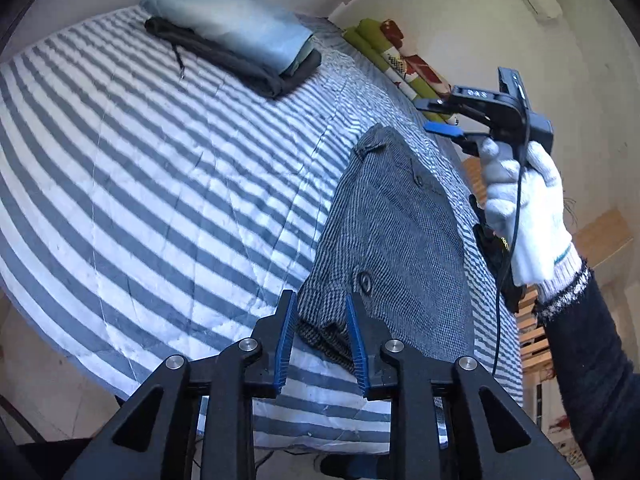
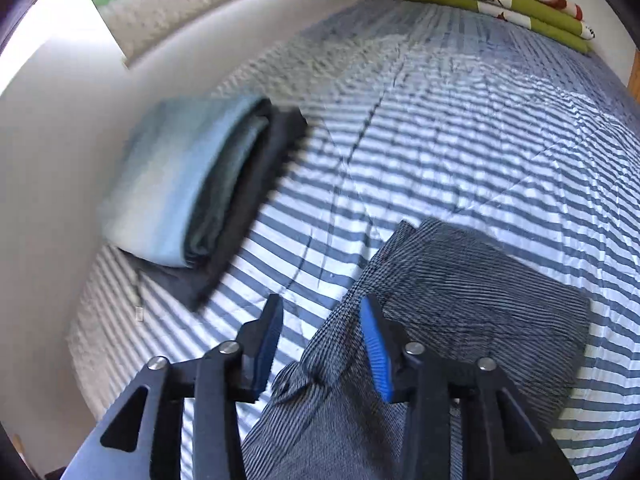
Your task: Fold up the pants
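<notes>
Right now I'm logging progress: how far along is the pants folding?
Nearly done. The grey tweed pants lie folded in a compact rectangle on the striped bedspread. Nothing is in hand: the left gripper and right gripper are both open, pads off the cloth. Perhaps left: stacking them on the folded light-blue and black pants.

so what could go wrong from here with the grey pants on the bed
The left gripper stands open around the pants' layered edge; pulling away could snag it and undo the fold. The pants also lie close to the striped bedspread's edge, so a careless nudge might tip them off.
</notes>
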Demonstrator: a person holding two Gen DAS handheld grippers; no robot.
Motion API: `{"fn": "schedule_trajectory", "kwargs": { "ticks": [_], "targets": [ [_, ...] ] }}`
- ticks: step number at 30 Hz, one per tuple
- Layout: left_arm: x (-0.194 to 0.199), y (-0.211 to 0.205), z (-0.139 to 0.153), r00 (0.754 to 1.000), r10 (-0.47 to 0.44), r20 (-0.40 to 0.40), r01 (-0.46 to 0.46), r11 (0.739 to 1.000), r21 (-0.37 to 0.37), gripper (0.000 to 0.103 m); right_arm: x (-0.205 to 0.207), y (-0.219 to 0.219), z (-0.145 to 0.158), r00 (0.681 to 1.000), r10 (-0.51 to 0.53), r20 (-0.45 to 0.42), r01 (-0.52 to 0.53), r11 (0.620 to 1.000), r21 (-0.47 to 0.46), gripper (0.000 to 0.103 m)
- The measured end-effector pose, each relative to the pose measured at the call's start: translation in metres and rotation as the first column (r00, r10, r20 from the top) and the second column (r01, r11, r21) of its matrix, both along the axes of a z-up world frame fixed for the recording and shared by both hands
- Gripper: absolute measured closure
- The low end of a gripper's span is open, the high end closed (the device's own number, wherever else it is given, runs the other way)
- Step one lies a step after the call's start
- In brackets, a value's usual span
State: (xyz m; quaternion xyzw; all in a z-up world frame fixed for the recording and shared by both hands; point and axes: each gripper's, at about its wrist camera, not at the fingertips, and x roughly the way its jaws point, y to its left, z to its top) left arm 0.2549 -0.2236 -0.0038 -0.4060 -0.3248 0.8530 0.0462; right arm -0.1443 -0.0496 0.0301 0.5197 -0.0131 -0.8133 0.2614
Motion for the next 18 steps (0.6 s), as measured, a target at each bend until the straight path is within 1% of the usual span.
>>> {"fn": "schedule_trajectory", "kwargs": {
  "ticks": [2, 4, 7, 9, 10, 12, 14, 16, 18],
  "targets": [
    [-0.010, 0.007, 0.021, 0.999, -0.028, -0.031, 0.026, 0.998, -0.052, 0.076, 0.012, 0.030, 0.018, 1.000, -0.013, -0.002, 0.013, 0.999, -0.046, 0.064],
    [-0.026, 0.020, 0.038, 0.996, -0.076, -0.049, 0.072, 0.994, -0.087, 0.075, 0.027, 0.068, 0.029, 0.999, -0.039, 0.002, 0.039, 0.996, -0.081, 0.064],
    [-0.061, 0.040, 0.051, 0.990, -0.131, -0.059, 0.123, 0.986, -0.114, 0.075, 0.059, 0.121, 0.035, 0.996, -0.083, -0.038, 0.081, 0.995, -0.061, 0.064],
    [-0.095, 0.055, 0.053, 0.981, -0.188, -0.052, 0.182, 0.978, -0.100, 0.075, 0.081, 0.147, 0.028, 0.992, -0.110, -0.062, 0.108, 0.994, -0.030, 0.064],
    [-0.116, 0.063, 0.050, 0.976, -0.213, -0.044, 0.208, 0.973, -0.098, 0.075, 0.088, 0.155, 0.021, 0.992, -0.110, -0.057, 0.109, 0.994, -0.023, 0.064],
    [-0.144, 0.082, 0.043, 0.966, -0.257, -0.008, 0.253, 0.958, -0.135, 0.075, 0.100, 0.162, 0.005, 0.995, -0.095, -0.031, 0.095, 0.995, -0.008, 0.064],
    [-0.167, 0.100, 0.027, 0.950, -0.308, 0.046, 0.311, 0.941, -0.131, 0.075, 0.107, 0.158, -0.012, 0.996, -0.076, -0.036, 0.077, 0.996, 0.038, 0.064],
    [-0.177, 0.107, 0.006, 0.947, -0.301, 0.110, 0.316, 0.935, -0.162, 0.075, 0.103, 0.154, -0.025, 0.996, -0.080, -0.033, 0.082, 0.994, 0.076, 0.064],
    [-0.182, 0.108, -0.016, 0.946, -0.279, 0.168, 0.310, 0.930, -0.200, 0.076, 0.089, 0.159, -0.038, 0.994, -0.107, -0.007, 0.107, 0.992, 0.072, 0.064]
  ]
}}
